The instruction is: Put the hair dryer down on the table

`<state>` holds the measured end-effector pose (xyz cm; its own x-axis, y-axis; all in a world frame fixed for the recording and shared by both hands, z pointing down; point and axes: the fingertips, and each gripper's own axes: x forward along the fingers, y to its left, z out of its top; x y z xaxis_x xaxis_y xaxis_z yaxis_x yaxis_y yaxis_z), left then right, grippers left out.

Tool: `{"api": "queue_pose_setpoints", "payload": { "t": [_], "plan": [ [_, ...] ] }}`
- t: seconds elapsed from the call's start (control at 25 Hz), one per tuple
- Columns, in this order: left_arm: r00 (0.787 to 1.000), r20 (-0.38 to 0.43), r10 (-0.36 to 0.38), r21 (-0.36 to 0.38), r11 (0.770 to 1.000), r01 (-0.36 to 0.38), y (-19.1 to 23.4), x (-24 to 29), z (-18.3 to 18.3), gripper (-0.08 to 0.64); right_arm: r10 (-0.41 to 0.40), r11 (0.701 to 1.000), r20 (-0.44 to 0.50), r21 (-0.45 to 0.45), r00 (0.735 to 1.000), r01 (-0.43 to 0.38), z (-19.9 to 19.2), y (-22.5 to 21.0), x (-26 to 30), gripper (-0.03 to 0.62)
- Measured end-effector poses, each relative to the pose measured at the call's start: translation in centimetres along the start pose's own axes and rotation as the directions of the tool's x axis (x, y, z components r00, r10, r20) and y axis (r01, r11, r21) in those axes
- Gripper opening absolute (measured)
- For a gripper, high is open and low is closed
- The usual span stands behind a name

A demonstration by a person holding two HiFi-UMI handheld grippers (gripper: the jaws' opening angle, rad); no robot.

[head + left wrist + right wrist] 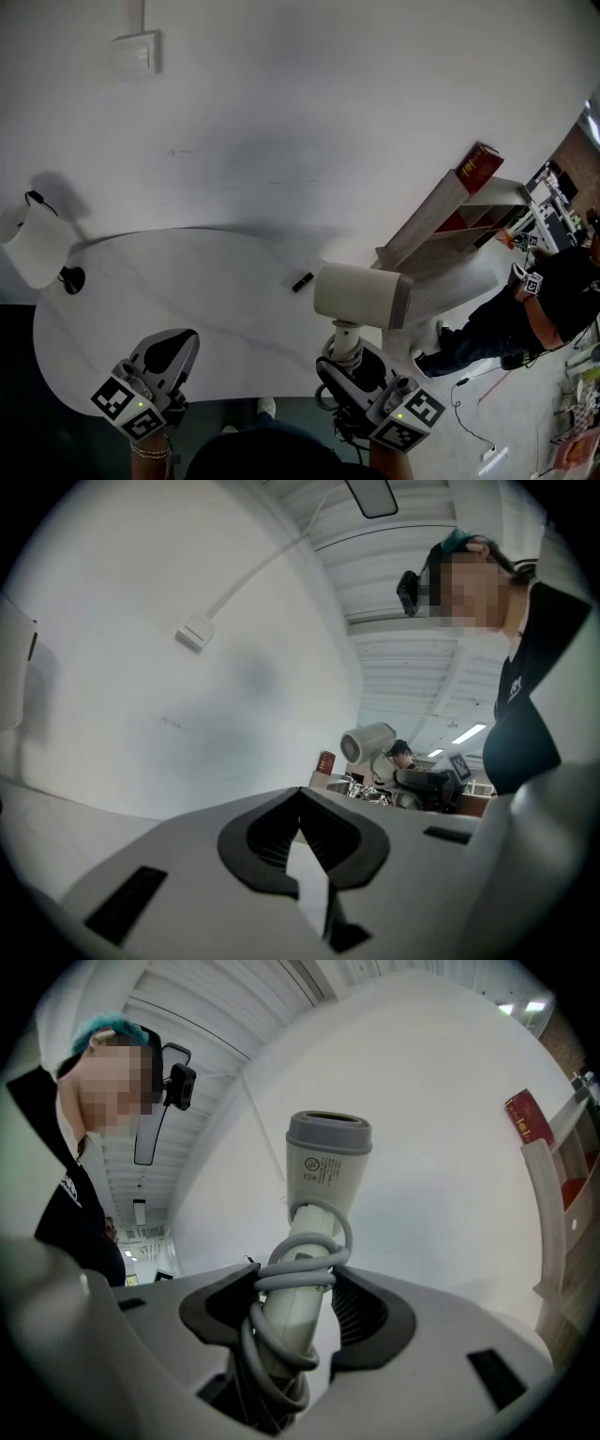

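A white hair dryer point(361, 293) stands upright above the near right edge of the white table point(187, 281), its barrel level and pointing left. My right gripper point(349, 361) is shut on its handle from below. In the right gripper view the handle point(298, 1288) sits between the black pads with its grey cord point(305, 1269) coiled round it, and the barrel point(323, 1171) rises above. My left gripper point(172, 349) hovers at the near left edge of the table, shut with nothing in it. In the left gripper view the hair dryer point(367, 742) shows far off beyond the closed jaws.
A small black object point(302, 281) lies mid-table. A white cylinder point(37, 246) and a black disc point(72, 278) sit at the table's far left end. A tilted wooden shelf point(450, 225) with a red book point(479, 167) stands right. A person point(553, 300) sits beyond it.
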<state>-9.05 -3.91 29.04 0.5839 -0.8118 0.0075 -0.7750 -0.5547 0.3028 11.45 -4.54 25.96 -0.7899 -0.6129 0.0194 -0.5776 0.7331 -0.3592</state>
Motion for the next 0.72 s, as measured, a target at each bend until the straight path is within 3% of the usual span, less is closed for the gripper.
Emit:
{"api": "queue_pose_setpoints", "payload": {
  "t": [0.72],
  "plan": [
    [0.999, -0.007, 0.032, -0.01, 0.999, -0.032, -1.7, 3.5, -1.6, 0.008, 0.049, 0.997, -0.123, 0.064, 0.991, -0.041, -3.6, -4.7, 0.1, 0.255]
  ]
}}
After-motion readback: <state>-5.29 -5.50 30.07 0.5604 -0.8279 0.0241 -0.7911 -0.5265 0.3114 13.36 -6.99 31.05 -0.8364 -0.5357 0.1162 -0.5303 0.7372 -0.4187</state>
